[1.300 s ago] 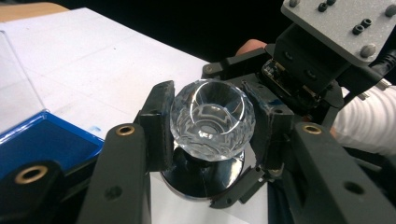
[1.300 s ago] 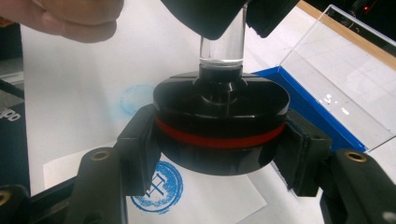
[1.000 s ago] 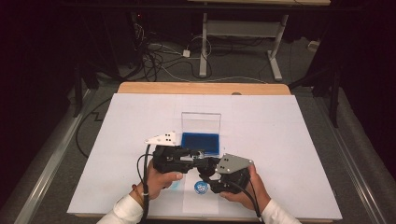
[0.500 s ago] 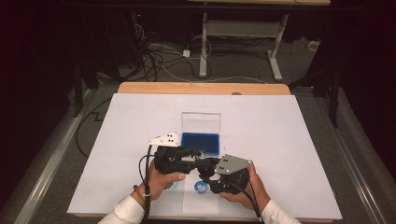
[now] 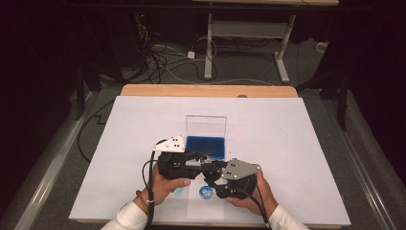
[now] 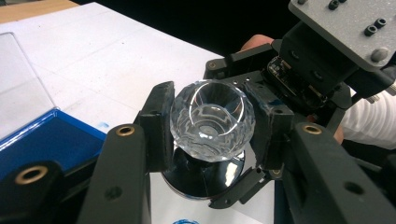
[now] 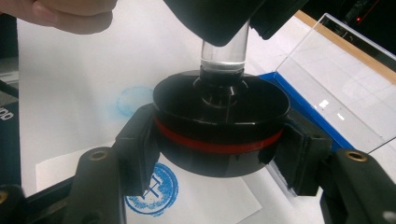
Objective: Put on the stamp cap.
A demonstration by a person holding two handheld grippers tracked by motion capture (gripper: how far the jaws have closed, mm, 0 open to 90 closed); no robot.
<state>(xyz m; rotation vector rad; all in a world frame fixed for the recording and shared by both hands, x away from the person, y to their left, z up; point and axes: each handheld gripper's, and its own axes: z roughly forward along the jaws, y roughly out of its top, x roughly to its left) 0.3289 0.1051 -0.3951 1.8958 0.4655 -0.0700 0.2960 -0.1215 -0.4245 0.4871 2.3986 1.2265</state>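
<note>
2 hand-held grippers — stamp (image 7: 219, 126) face hidden

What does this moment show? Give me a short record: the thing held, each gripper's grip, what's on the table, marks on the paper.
thing held: stamp with a black round base and a clear faceted knob
left gripper: shut on the knob
right gripper: shut on the black base
height: the stamp is held just above the paper
table: open blue ink pad with a clear lid standing up
marks: one sharp blue round print, one faint blue smudge
</note>
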